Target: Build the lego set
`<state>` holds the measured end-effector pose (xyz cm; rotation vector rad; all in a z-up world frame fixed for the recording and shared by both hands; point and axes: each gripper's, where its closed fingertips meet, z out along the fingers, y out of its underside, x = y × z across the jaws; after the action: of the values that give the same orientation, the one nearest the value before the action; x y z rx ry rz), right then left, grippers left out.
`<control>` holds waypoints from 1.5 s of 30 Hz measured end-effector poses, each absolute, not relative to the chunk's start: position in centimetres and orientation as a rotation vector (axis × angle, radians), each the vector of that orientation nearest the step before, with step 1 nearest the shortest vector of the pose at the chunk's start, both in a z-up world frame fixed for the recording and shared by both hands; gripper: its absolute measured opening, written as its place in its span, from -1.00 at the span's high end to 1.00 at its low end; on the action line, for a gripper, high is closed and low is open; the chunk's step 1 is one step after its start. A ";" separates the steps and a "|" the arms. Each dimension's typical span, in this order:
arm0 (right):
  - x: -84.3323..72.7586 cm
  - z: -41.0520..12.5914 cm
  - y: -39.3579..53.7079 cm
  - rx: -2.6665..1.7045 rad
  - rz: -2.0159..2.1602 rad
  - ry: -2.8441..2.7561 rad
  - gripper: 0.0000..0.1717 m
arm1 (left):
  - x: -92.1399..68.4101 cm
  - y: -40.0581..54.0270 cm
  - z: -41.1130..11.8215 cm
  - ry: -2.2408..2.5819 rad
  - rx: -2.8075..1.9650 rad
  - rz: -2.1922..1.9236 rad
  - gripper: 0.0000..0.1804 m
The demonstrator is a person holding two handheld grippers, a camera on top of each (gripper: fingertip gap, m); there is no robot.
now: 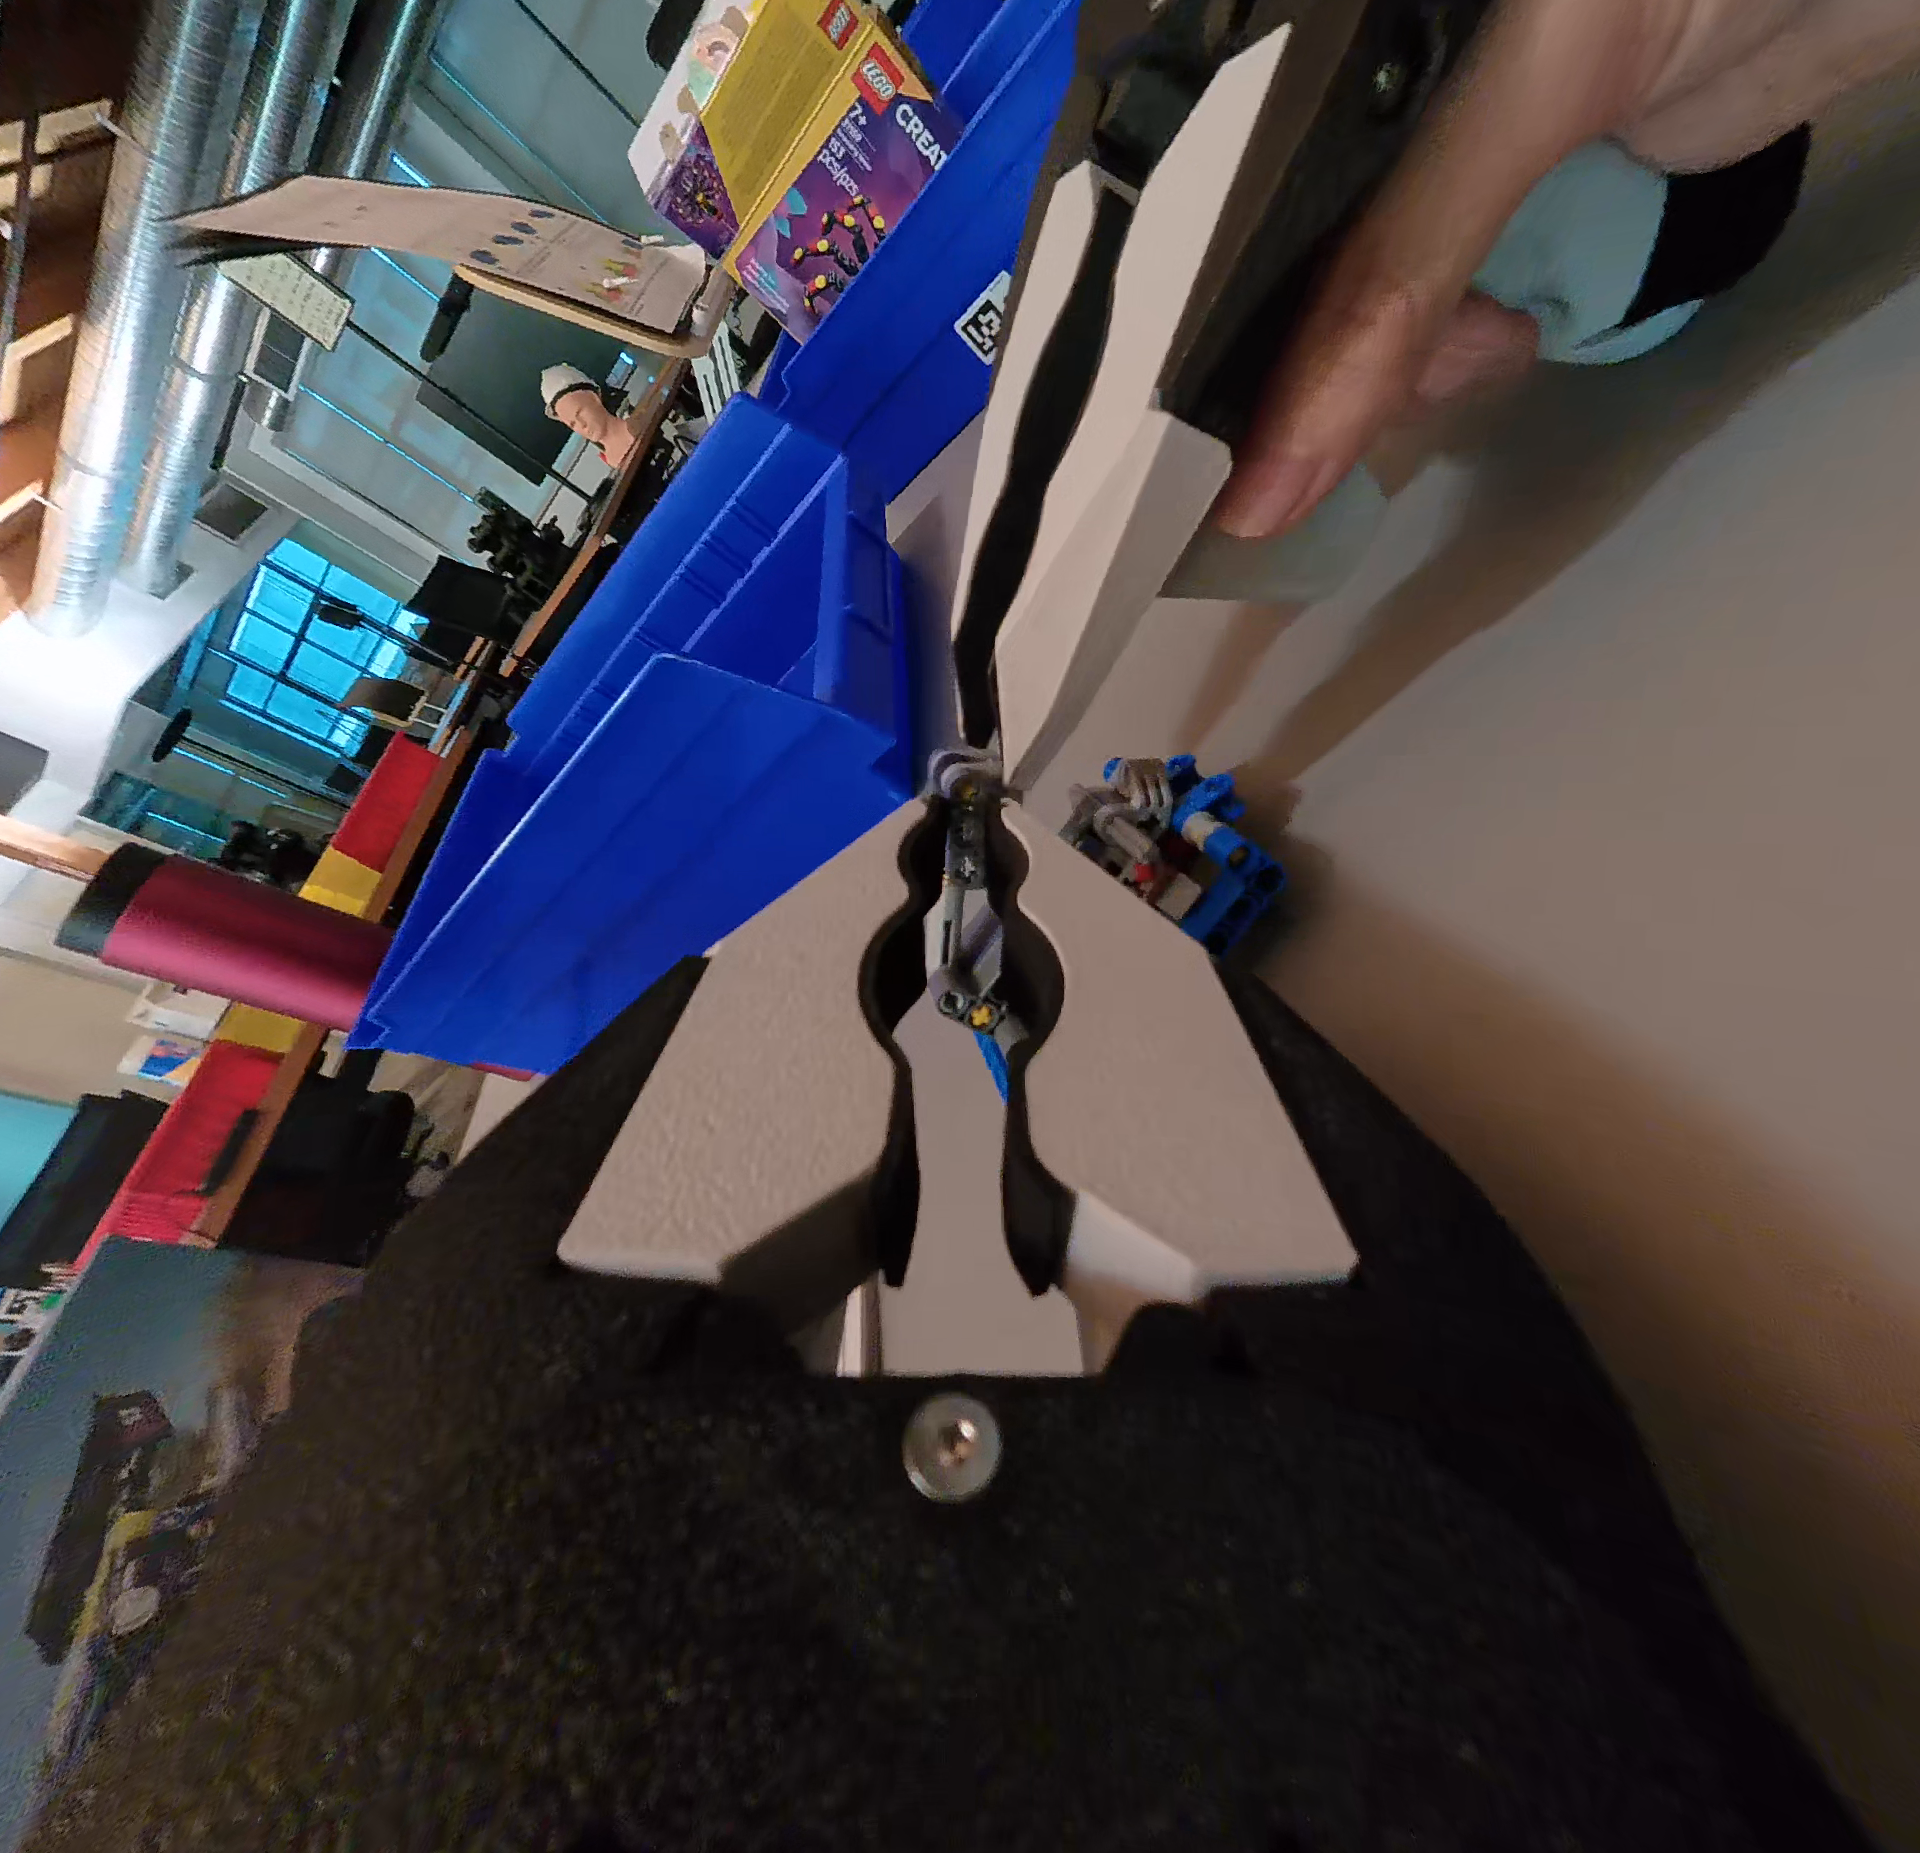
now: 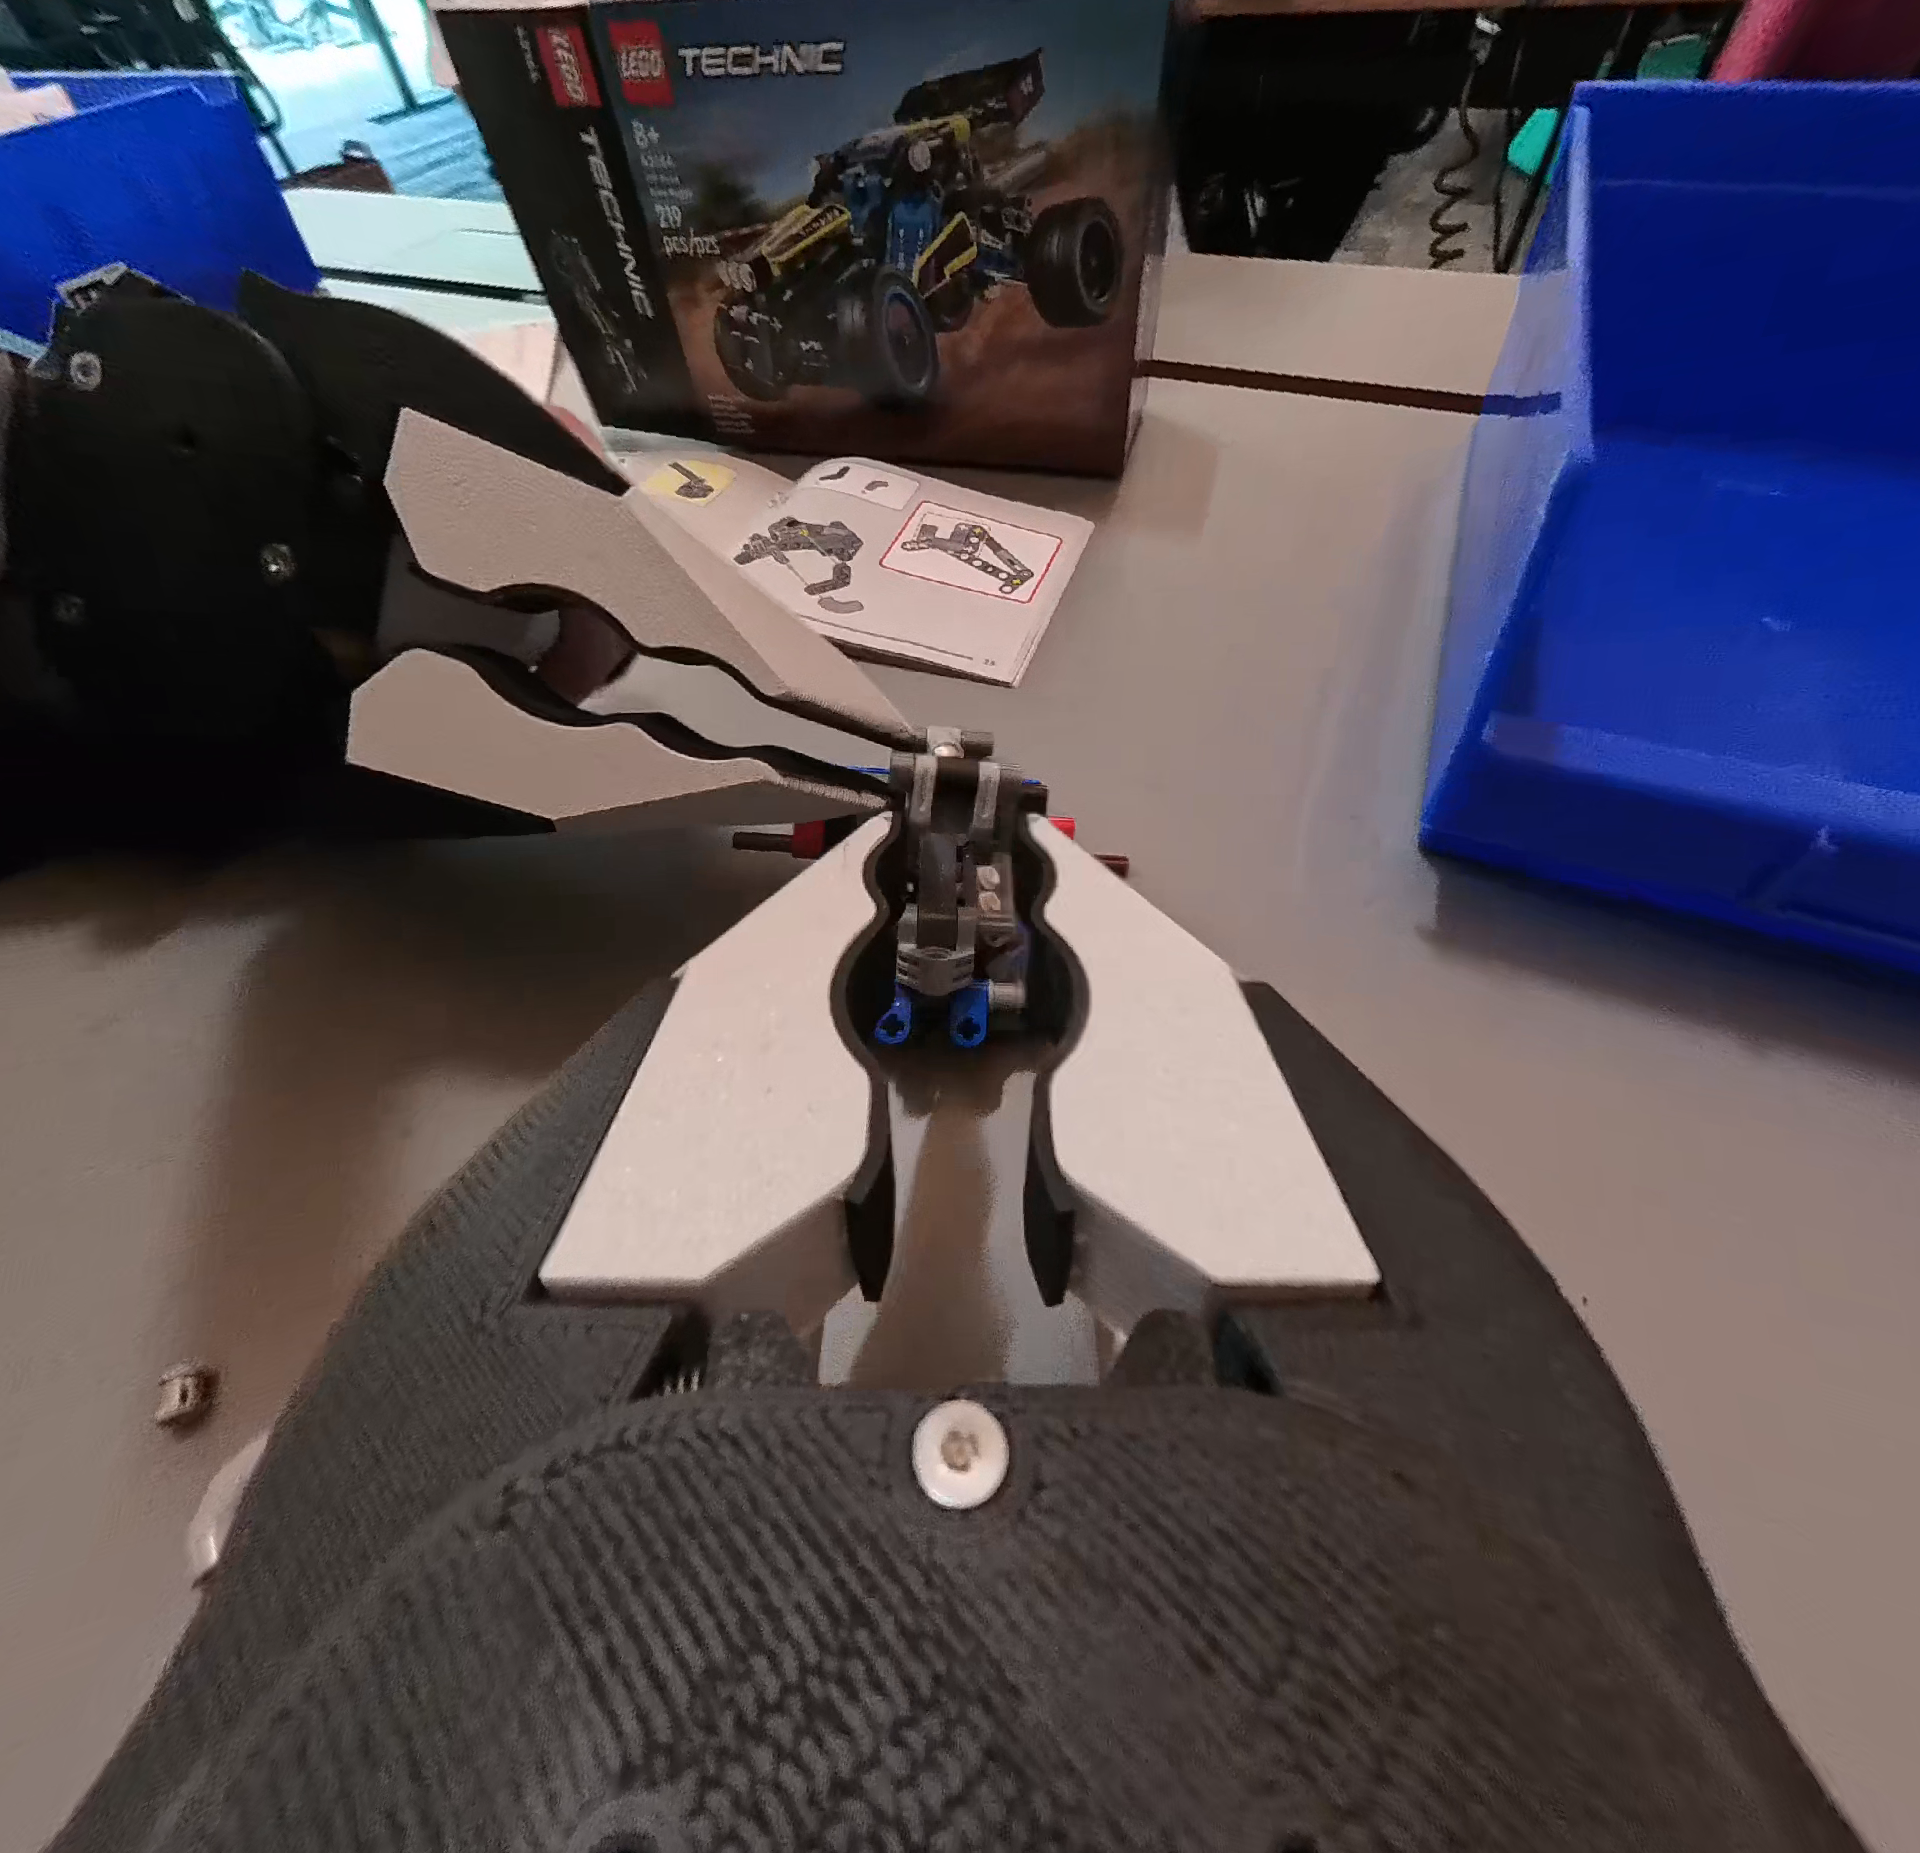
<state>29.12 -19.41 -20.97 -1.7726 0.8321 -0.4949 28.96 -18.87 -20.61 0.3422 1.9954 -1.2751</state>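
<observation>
Left wrist view: the camera is rolled sideways, so the pale table (image 1: 1558, 868) runs up the right of the frame. My left gripper (image 1: 971, 816) has its jaws nearly together, and they pinch a slim grey toy-brick beam (image 1: 961, 899). The beam's long axis lies along my fingers, pointing straight away from the camera. At its far end it meets the tips of my right gripper (image 1: 982, 754), which comes down from the top of the frame, held by a hand (image 1: 1455, 297). Just beside the tips, to their right in the frame, a small blue and grey brick model (image 1: 1174, 858) rests on the table. A row of blue bins (image 1: 675, 764) fills the left side, with colourful toy boxes (image 1: 810, 162) beyond them.

Right wrist view: here the table is level. My right gripper (image 2: 961, 837) stands at a narrow gap, its fingers pressed against the sides of a grey and blue brick assembly (image 2: 951, 899). The assembly's long axis runs forward along my fingers. My left gripper (image 2: 894, 764) comes in from the left, crosswise, and its tips touch the assembly's far top end. So both grippers meet at one spot. Beyond them lie an open instruction booklet (image 2: 914, 567) and an upright toy box (image 2: 862, 224). A blue bin (image 2: 1714, 556) sits to the right, well apart.
</observation>
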 end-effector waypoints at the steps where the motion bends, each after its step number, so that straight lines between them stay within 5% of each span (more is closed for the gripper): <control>1: 29.2 -21.0 -19.4 -1.766 -0.498 0.843 0.79 | 28.9 -18.9 -20.7 2.002 0.344 -1.278 0.96; 20: 29.3 -21.7 -19.3 -1.815 -0.630 0.913 0.87 | 29.2 -18.9 -21.5 2.038 0.292 -1.088 0.96; 22: 30.3 -22.1 -21.6 -1.848 -0.815 0.980 1.00 | 28.1 -19.2 -21.1 2.036 0.318 -1.122 0.96; 32: 28.5 -21.6 -19.0 -1.842 -0.590 0.831 1.00 | 28.1 -18.5 -20.6 2.079 0.352 -1.167 0.96; 45: 26.2 -21.4 -18.9 -2.051 -0.591 0.596 0.72 | 28.2 -17.6 -21.1 2.358 0.147 -1.481 0.96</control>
<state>26.22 -18.93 -21.42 -2.0507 0.5962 -0.5905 28.19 -17.56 -21.11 0.1469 2.3581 -1.4813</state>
